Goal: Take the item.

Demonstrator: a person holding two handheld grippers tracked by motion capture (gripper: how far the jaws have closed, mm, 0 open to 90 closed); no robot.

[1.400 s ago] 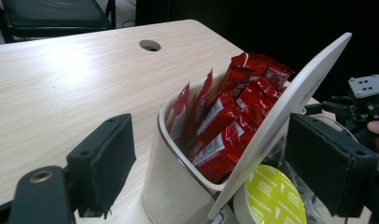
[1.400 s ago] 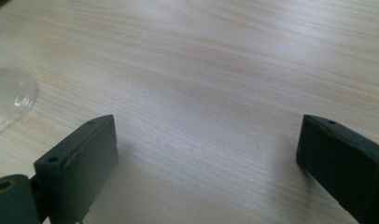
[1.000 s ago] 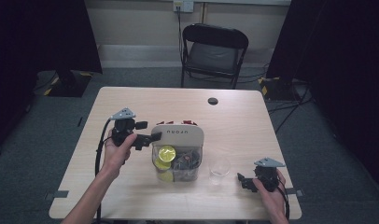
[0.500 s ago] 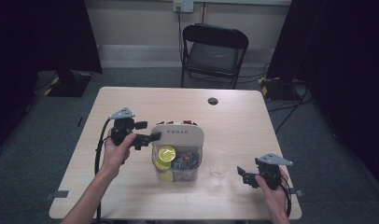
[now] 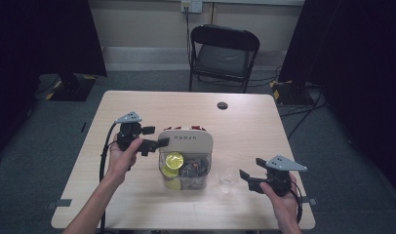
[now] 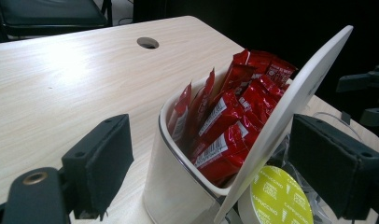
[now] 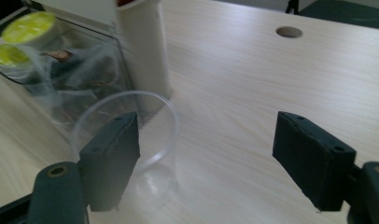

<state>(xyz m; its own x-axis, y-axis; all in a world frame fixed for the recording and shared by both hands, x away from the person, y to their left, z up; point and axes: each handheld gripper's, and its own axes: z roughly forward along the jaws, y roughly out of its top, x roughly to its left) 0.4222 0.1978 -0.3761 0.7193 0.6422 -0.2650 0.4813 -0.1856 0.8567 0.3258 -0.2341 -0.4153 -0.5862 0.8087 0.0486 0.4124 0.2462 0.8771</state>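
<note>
A: Where is the left claw [image 5: 159, 142]?

B: At the left end of the white organizer [image 5: 186, 141], mid-counter [image 5: 137, 105]. In the left gripper view its jaws straddle the organizer's white divider panel [image 6: 290, 107] and the rounded white compartment [image 6: 178, 172] packed with red sachets [image 6: 229, 130]. The pads stand clear of both walls, so it is open, and its jaws have just been opening further.

A: And what sits on the near side of that panel?

B: A clear compartment [image 5: 186, 176] with yellow-lidded capsules [image 5: 174, 159] (one lid reads "cappuccino" in the left gripper view) and some dark packets.

A: The right claw [image 5: 246, 179]?

B: Near the counter's right front edge, held in the person's right hand [image 5: 284, 200]. A clear plastic cup [image 5: 227, 178] stands upright just right of the organizer and just left of this claw. In the right gripper view the cup [image 7: 131, 140] stands partly behind the left jaw, with no pad pressing it. The jaws are apart and grip nothing, though they have just been closing somewhat.

A: Anything farther off?

B: A round cable hole [image 5: 222, 105] at the counter's far side, and a black folding chair [image 5: 223, 53] beyond it.
</note>
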